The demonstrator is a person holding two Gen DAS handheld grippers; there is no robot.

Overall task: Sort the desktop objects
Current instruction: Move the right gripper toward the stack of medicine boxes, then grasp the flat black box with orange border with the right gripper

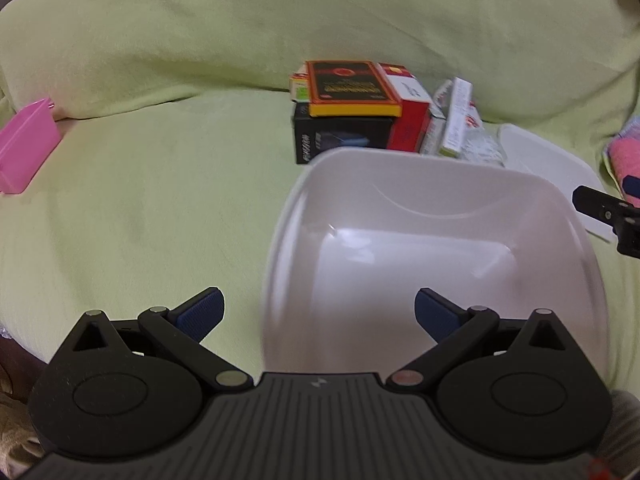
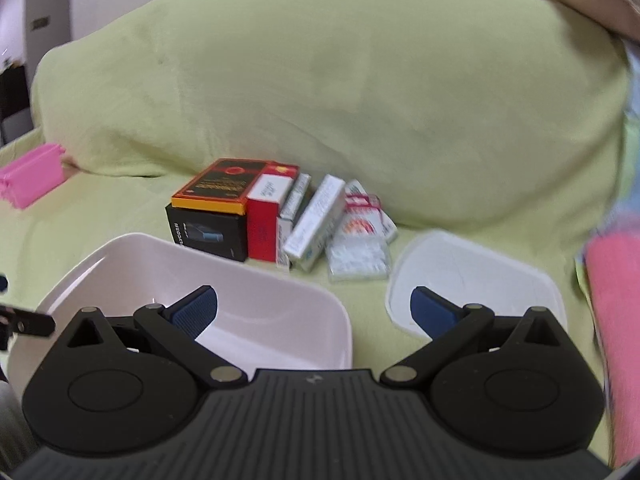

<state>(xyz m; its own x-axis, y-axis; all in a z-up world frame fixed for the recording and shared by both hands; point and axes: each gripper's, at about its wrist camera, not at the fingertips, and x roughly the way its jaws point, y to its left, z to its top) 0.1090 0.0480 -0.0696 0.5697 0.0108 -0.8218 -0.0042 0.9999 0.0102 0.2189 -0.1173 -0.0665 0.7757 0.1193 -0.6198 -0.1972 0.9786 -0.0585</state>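
A pale pink-white plastic tub [image 1: 432, 248] [image 2: 132, 268] sits empty on the green cloth. Behind it stands a cluster of boxes: an orange-and-black box [image 1: 352, 88] [image 2: 218, 190] stacked on a black box [image 1: 340, 140] [image 2: 210, 234], a red-and-white box [image 1: 408, 108] [image 2: 266, 214], slim white boxes [image 2: 316, 222] and clear packets [image 2: 360, 248]. The tub's white lid [image 2: 472, 276] [image 1: 548, 160] lies flat to the right. My left gripper [image 1: 319, 314] is open over the tub's near left rim. My right gripper [image 2: 314, 310] is open, holding nothing, between tub and lid.
A pink plastic container [image 1: 24, 148] [image 2: 32, 180] rests at the far left on the cloth. A large green-covered cushion [image 2: 340, 92] rises behind the boxes. A pink towel [image 2: 616, 320] lies at the right edge. The right gripper's finger [image 1: 600, 204] shows at the left view's right edge.
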